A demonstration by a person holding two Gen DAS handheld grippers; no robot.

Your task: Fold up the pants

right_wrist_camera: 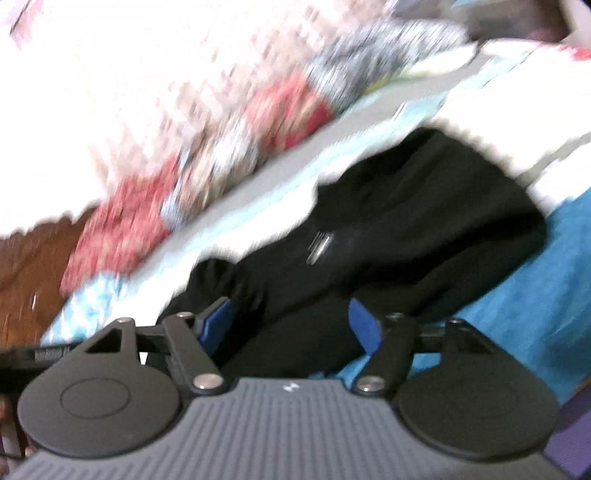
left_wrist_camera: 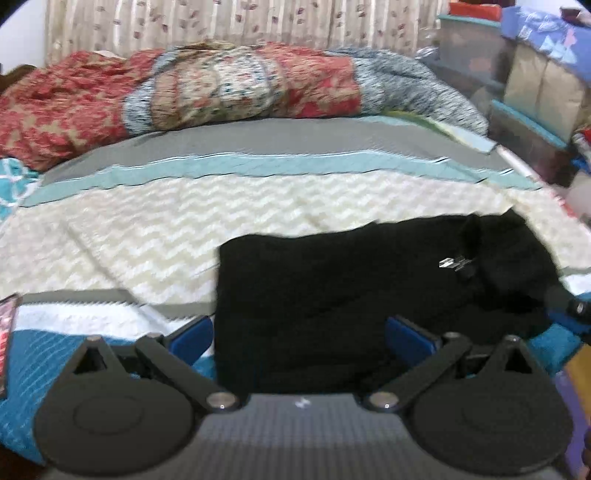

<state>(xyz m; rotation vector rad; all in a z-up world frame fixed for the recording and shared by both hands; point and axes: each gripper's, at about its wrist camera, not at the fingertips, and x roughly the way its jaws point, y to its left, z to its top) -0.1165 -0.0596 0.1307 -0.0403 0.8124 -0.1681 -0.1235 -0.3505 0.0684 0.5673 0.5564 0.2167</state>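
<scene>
While both of my grippers are hanging over the near edge of the bed, the black pants [left_wrist_camera: 369, 295] are lying in front of me as a compact, roughly rectangular bundle — so I am judging that the main folds are already in and that I am sitting between one fold and the next, or close to the finish. My left gripper [left_wrist_camera: 299, 332] is standing wide open, its blue pads apart over the near left corner of the bundle and gripping nothing. My right gripper [right_wrist_camera: 291, 325] is also standing open over the near end of the fabric; the pants are showing between its pads [right_wrist_camera: 218, 321], but I am not seeing them pinch the cloth, and that view is badly smeared.

A small white label [left_wrist_camera: 452, 263] is showing toward the far right of the bundle, where the cloth is bunching up rather than lying flat. The next move, as I am reading it, is calling for either smoothing that lumpy right end or taking hold of one short edge with both grippers and carrying it across — keeping the layers square.

The pants are resting on a bedspread [left_wrist_camera: 147, 236] banded in cream zigzag, grey, pale teal and deeper blue. At the far side a red patterned quilt [left_wrist_camera: 184, 96] is lying heaped against a floral curtain [left_wrist_camera: 240, 22], and stacked storage bins [left_wrist_camera: 476, 48] are crowding the far right.
</scene>
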